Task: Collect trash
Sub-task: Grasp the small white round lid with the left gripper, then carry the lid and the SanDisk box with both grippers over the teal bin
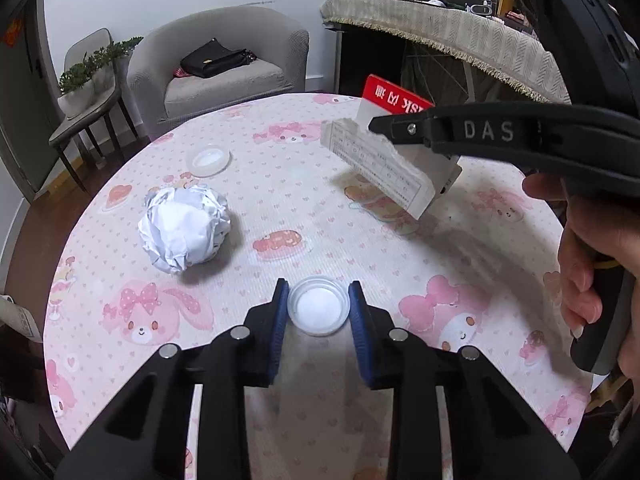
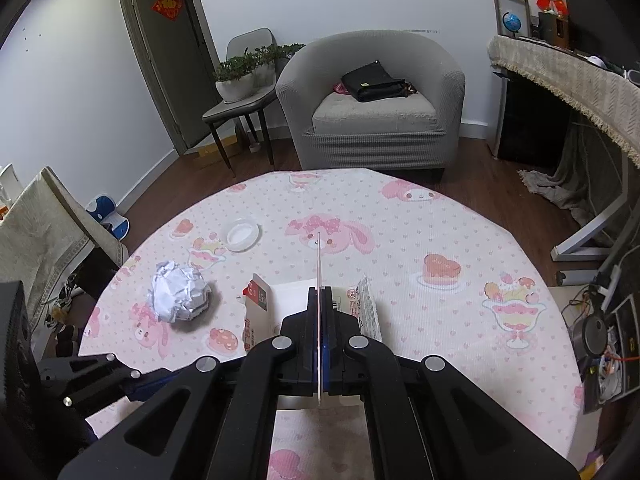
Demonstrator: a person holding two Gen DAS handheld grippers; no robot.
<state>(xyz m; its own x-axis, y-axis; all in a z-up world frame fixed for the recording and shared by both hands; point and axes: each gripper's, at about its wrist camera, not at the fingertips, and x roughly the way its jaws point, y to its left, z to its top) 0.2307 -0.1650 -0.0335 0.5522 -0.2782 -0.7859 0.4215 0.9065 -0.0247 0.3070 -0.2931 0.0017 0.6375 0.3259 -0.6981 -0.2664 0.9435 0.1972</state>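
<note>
A small clear plastic lid [image 1: 318, 310] lies on the pink cartoon tablecloth [image 1: 280, 192], and my left gripper [image 1: 319, 300] has its blue pads [image 1: 282, 312] against both of the lid's sides. My right gripper [image 1: 374, 124] is shut on a torn white and red carton [image 1: 380, 164] and holds it tilted above the table. In the right wrist view the gripper [image 2: 319, 291] pinches a thin flap of the carton [image 2: 288, 300] seen edge-on. A crumpled white paper ball [image 1: 184, 228] [image 2: 180, 298] rests to the left. A second clear lid [image 1: 208, 159] [image 2: 242, 235] sits farther back.
A person's hand [image 1: 580, 272] grips the right tool's handle at the right. Beyond the round table [image 2: 440, 220] stand a grey armchair [image 2: 372, 120] with a black bag, a chair with potted plants [image 2: 240, 92], and a cloth-covered desk [image 2: 580, 80].
</note>
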